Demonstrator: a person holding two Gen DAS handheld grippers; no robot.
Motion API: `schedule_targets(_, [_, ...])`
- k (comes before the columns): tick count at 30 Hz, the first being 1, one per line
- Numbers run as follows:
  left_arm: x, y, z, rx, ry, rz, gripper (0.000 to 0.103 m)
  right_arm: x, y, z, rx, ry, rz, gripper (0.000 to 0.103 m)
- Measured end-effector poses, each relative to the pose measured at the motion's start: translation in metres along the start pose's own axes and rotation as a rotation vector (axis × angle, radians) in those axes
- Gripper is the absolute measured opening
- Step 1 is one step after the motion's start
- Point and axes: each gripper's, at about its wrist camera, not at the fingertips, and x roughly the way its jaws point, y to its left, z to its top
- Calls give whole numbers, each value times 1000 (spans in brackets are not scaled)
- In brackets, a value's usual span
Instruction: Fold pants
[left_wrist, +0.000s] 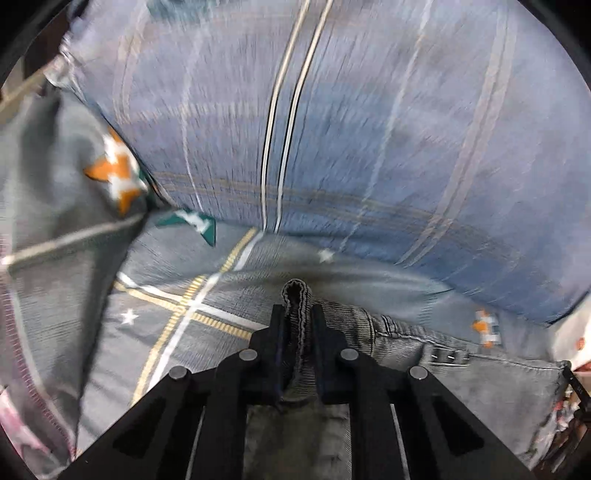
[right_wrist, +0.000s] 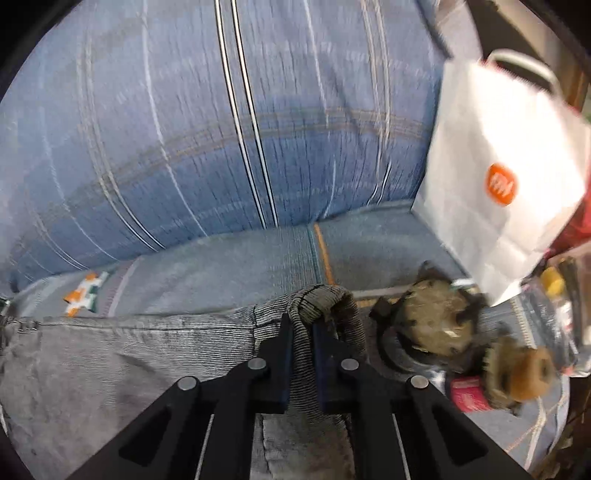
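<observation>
Both grippers, left gripper (left_wrist: 297, 314) and right gripper (right_wrist: 302, 325), clamp the pants (right_wrist: 110, 354) edge at lower centre; folding barely begun.

White paper bag (right_wrist: 491, 155): orange logo (right_wrist: 501, 184), unreadable.

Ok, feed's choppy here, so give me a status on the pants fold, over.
Left gripper and right gripper both shut on pants. Plush toy and paper bag close on the right.

Blue striped quilt (left_wrist: 369, 129), star-patterned bedsheet (left_wrist: 177, 317), white paper bag (right_wrist: 498, 166)
</observation>
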Motion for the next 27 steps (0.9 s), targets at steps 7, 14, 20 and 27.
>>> schedule_targets(7, [-127, 20, -53, 9, -177, -145, 13, -103, -15, -26, 28, -168, 52, 10])
schedule_targets(14, [-176, 81, -175, 46, -110, -201, 18, -185, -48, -150, 49, -259, 137, 14])
schedule_targets(20, [-156, 123, -222, 38, 29, -11, 23, -148, -78, -280, 131, 28, 210, 67])
schedule_targets(27, [-165, 87, -207, 45, -73, -20, 58, -169, -108, -271, 271, -35, 237, 68])
